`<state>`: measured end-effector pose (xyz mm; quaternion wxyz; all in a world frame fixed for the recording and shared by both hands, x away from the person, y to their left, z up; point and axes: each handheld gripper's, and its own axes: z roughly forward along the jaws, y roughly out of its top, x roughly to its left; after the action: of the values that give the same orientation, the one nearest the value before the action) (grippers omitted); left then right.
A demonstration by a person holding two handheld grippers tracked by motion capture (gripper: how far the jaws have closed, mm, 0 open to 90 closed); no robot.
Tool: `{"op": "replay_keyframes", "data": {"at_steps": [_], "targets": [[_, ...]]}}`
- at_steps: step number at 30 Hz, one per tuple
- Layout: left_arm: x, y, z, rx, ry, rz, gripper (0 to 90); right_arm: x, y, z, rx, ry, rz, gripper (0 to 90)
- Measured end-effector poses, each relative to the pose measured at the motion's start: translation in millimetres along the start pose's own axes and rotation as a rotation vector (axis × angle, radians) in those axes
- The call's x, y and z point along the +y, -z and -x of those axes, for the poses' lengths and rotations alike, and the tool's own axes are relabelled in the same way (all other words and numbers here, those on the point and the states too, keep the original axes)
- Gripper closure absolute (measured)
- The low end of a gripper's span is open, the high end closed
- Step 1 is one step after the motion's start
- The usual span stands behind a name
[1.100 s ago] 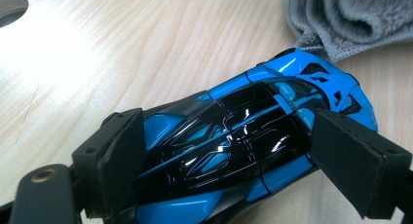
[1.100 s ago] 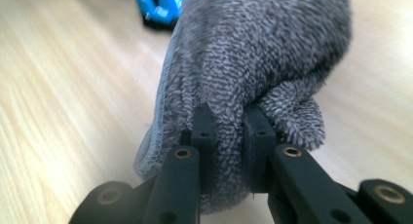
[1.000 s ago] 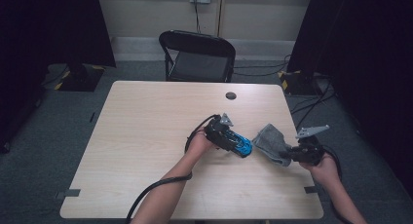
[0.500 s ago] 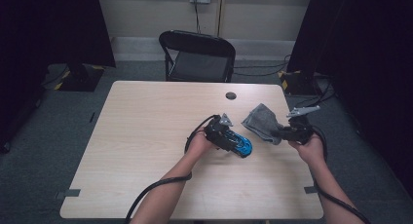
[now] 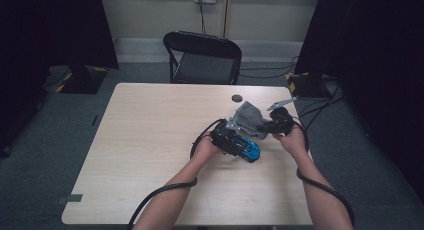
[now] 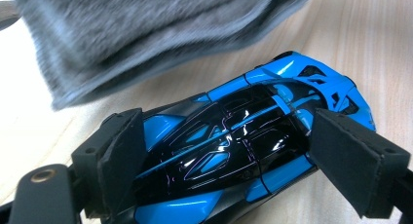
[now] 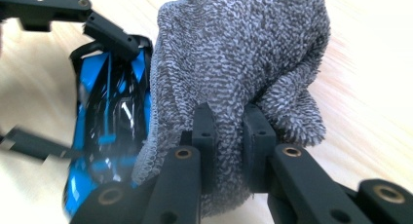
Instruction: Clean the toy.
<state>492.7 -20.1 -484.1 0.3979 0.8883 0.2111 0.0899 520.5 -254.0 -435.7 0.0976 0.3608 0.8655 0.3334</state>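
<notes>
A blue and black toy car lies on the wooden table, and my left gripper is shut on its sides. In the left gripper view both pads press against the car, with a grey cloth hanging just beyond it. My right gripper is shut on that grey cloth, which it holds beside the car on its far side. In the right gripper view the jaws pinch a fold of the cloth, and the car shows to the left.
A small black disc lies near the table's far edge. A black folding chair stands behind the table. Cables trail from both grippers along the person's forearms. Dark curtains hang on both sides.
My right gripper has carried the grey cloth away from the table's right front, farther back and leftward, up to the car. The left gripper and the car have stayed still.
</notes>
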Motion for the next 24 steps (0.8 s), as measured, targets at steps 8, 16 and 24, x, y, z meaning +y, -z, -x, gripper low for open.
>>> {"op": "replay_keyframes", "data": {"at_steps": [8, 16, 24], "targets": [[0.7, -1.0, 1.9, -0.008, -0.005, 0.001, 14.0, 10.1, -33.3, -9.7, 0.029, 0.056, -0.058, 78.8], [0.4, -0.7, 1.6, -0.006, -0.010, 0.001, 14.2, 2.1, -44.1, -9.8, 0.041, 0.067, -0.101, 78.8], [1.0, -0.5, 1.8, -0.005, -0.009, -0.006, 14.3, -8.6, -39.2, -6.0, 0.036, 0.065, -0.108, 78.8]]}}
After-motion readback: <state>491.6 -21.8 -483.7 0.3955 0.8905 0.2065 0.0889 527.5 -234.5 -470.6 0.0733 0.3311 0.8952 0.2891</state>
